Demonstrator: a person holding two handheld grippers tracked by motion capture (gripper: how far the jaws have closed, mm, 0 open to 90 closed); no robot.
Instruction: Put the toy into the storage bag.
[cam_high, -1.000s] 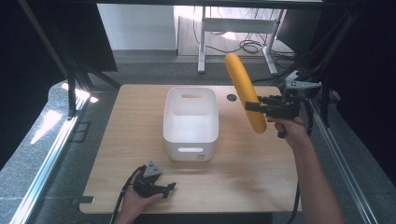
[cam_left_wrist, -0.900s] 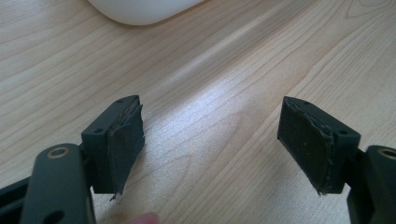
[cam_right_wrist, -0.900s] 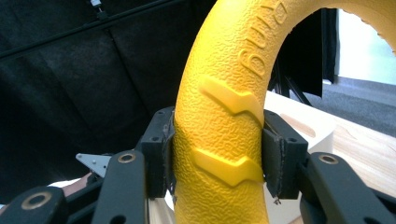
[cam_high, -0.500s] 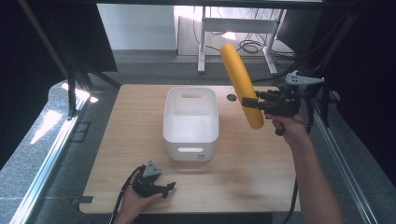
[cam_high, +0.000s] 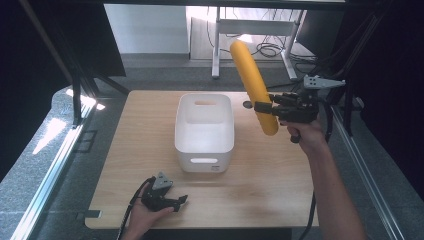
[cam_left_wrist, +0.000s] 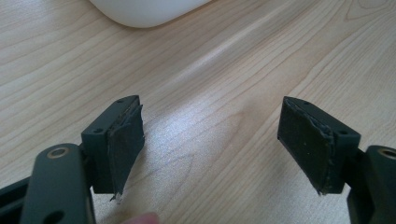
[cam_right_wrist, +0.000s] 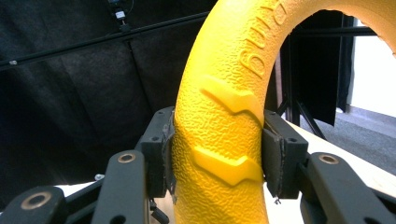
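High view: a wooden surface (cam_high: 260, 180) with a white bin (cam_high: 204, 131) standing near its middle, handle slots in its near and far walls.
Yellow ring: the yellow ring (cam_high: 254, 86) is off the surface, held up in the air to the right of the bin, seen edge-on and tilted so its upper end leans away toward the far side.
Right gripper: the right gripper (cam_high: 263, 107) is clamped on the lower part of the ring, its jaws pointing left toward the bin; the person's right hand (cam_high: 306, 134) holds it from below.
Right gripper view: both black pads press on either side of the yellow ring (cam_right_wrist: 224, 130); the ring's pebbled skin bears raised chevron marks and raised lettering, and it curves up and over to the right.
Left gripper: the left gripper (cam_high: 181, 201) rests low at the near edge of the surface, in front of the bin and apart from it, in the person's left hand (cam_high: 145, 216).
Left gripper view: jaws spread wide with bare wood between them; the bin's rounded white base (cam_left_wrist: 144, 9) lies ahead at the top.
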